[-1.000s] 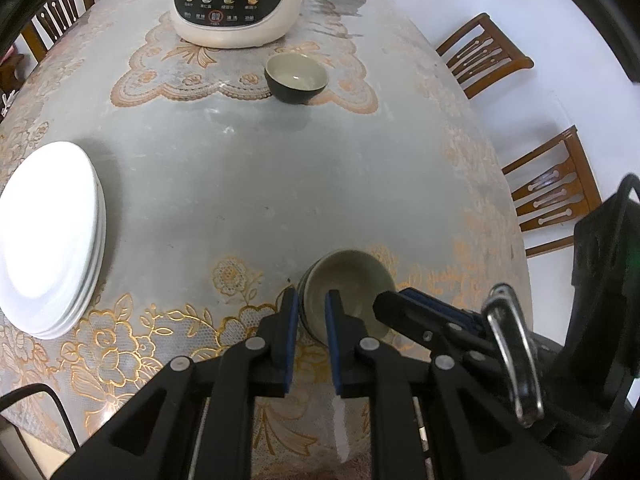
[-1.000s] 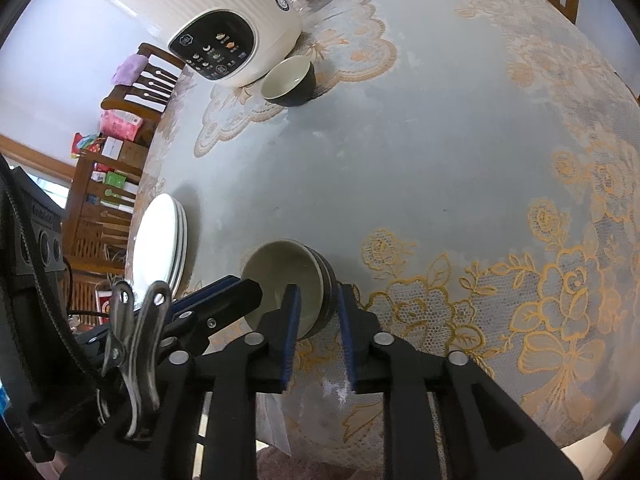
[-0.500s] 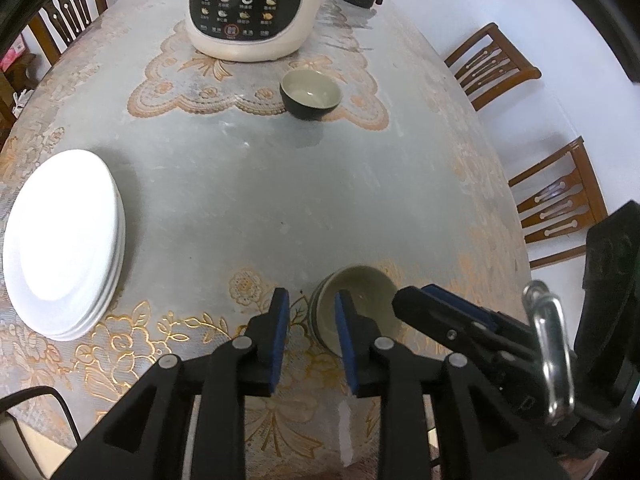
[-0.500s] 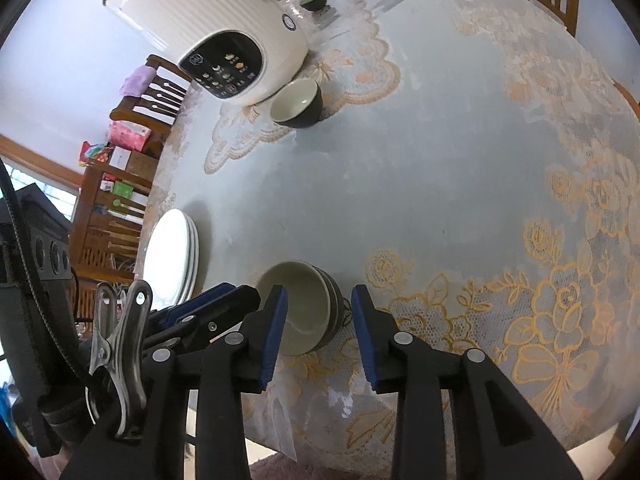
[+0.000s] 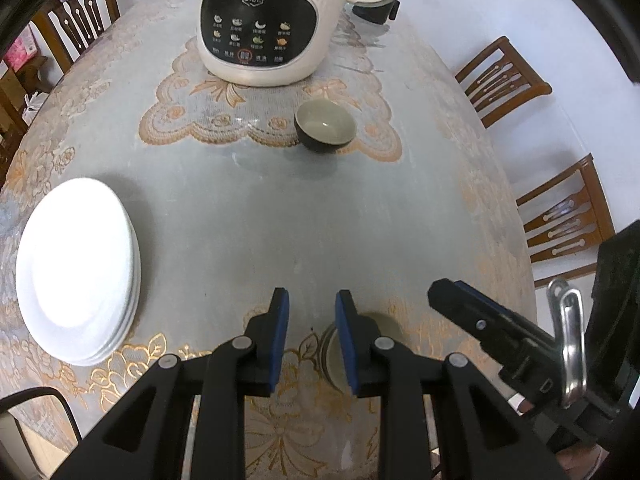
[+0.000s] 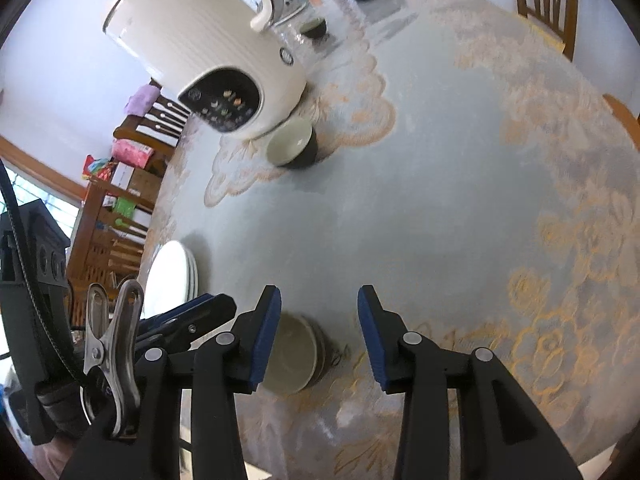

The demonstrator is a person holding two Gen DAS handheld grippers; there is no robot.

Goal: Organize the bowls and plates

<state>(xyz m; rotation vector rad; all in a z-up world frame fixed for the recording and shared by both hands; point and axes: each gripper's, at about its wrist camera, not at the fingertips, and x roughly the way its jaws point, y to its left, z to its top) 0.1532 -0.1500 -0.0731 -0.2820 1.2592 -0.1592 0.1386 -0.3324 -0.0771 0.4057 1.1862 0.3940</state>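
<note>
Releasing is what just happened, left wrist view first: left gripper (image 5: 311, 316) had its pads pinching the rim of the bowl stack (image 5: 370, 322) a second ago; now the jaws stand slightly parted with nothing between them, only bare tablecloth (image 5: 248, 216) in the gap; stack sits on the cloth at 5 o'clock of the frame, mostly hidden behind the right-hand finger, apart from the pads; single dark bowl (image 5: 325, 126) at 12 o'clock, just in front of the cream cooker (image 5: 260, 20); white plate stack (image 5: 78, 266) at 9 o'clock, well apart from everything; right gripper's finger pokes in at 4 o'clock.

Right wrist view: right gripper (image 6: 318, 320) jaws have just been opening, now moderately wide, holding nothing; the stack (image 6: 296, 354) shows in the gap toward the left finger at 6 o'clock, no pad pressing it; it was clamped on the rim a second ago; lone bowl (image 6: 294, 148) at 11 o'clock by the cooker (image 6: 208, 52); plates (image 6: 170, 280) at 8 o'clock.

Meaning, as I judge it: stack is set down and let go; the lone bowl looks like the one left to add.
</note>
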